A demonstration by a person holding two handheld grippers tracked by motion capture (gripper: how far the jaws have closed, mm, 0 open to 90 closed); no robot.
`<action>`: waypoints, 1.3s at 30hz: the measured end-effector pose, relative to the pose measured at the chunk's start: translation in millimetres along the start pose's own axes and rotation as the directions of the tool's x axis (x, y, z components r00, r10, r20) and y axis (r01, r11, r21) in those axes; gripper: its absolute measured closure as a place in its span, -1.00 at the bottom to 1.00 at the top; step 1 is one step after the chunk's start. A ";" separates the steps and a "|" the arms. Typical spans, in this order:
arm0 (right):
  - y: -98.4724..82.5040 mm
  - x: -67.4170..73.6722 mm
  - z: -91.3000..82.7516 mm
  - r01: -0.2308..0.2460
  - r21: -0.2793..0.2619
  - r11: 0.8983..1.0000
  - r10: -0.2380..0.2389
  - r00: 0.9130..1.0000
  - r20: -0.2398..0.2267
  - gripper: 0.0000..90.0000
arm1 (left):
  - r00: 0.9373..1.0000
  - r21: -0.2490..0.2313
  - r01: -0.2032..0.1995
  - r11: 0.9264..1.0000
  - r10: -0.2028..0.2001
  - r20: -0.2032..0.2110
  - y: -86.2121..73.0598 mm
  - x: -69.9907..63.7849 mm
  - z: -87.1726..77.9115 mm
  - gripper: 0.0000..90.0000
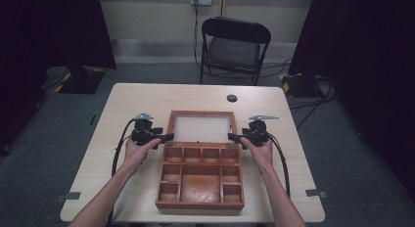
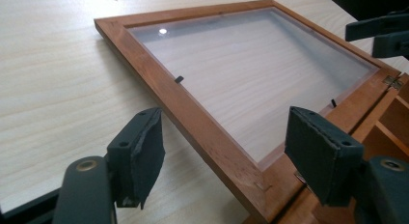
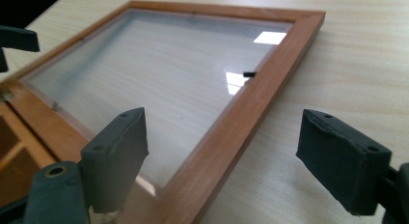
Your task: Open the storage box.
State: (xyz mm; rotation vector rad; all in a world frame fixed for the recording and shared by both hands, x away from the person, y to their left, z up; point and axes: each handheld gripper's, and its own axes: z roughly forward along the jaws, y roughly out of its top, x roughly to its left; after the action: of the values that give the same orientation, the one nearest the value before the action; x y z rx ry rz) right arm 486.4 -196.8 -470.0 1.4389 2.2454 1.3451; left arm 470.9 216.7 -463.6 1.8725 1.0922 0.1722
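A wooden box with several compartments lies open on the table. Its glass-paned lid is folded back flat on the tabletop behind it. My left gripper is at the lid's left rail near the hinge. In the left gripper view the left gripper is open, with the lid's rail between the jaws and both pads clear of it. My right gripper is at the lid's right rail. In the right gripper view the right gripper stands open astride that rail without touching it.
The light wood table has a round cable hole beyond the lid. A black folding chair stands past the far edge. Bare tabletop lies left and right of the box.
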 end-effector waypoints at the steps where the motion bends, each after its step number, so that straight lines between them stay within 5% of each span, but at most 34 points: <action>1: 0.7 1.0 -2.4 0.002 -0.006 1.000 -0.002 1.000 -0.005 -0.62 | 1.000 -0.002 -0.001 1.000 0.001 0.004 0.3 -0.8 -2.9 -0.36; 17: -14.1 6.9 -60.1 0.044 -0.052 0.998 -0.043 0.999 0.031 -0.63 | 1.000 0.023 -0.018 1.000 0.018 -0.007 -16.7 -10.9 -34.9 -0.38; 26: -30.5 6.0 -94.0 0.043 -0.072 0.996 -0.039 0.998 0.054 -0.66 | 0.997 0.058 -0.068 0.996 0.070 -0.042 -27.4 -20.1 -51.0 -0.44; 34: -56.4 7.2 -113.5 0.043 -0.042 0.998 -0.038 0.995 0.097 -0.66 | 0.996 0.068 -0.039 0.997 0.044 -0.073 -49.0 -18.7 -63.6 -0.46; 39: -74.9 4.7 -121.9 0.025 -0.006 1.000 -0.024 0.991 0.133 -0.66 | 0.992 0.092 -0.053 0.994 0.063 -0.109 -56.7 -16.2 -73.3 -0.56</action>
State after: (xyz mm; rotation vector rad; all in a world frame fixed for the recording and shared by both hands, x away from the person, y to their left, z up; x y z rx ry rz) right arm 368.5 -276.2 -453.1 1.4477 2.1643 1.2121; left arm 388.4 261.8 -461.5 1.9956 1.1384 0.2685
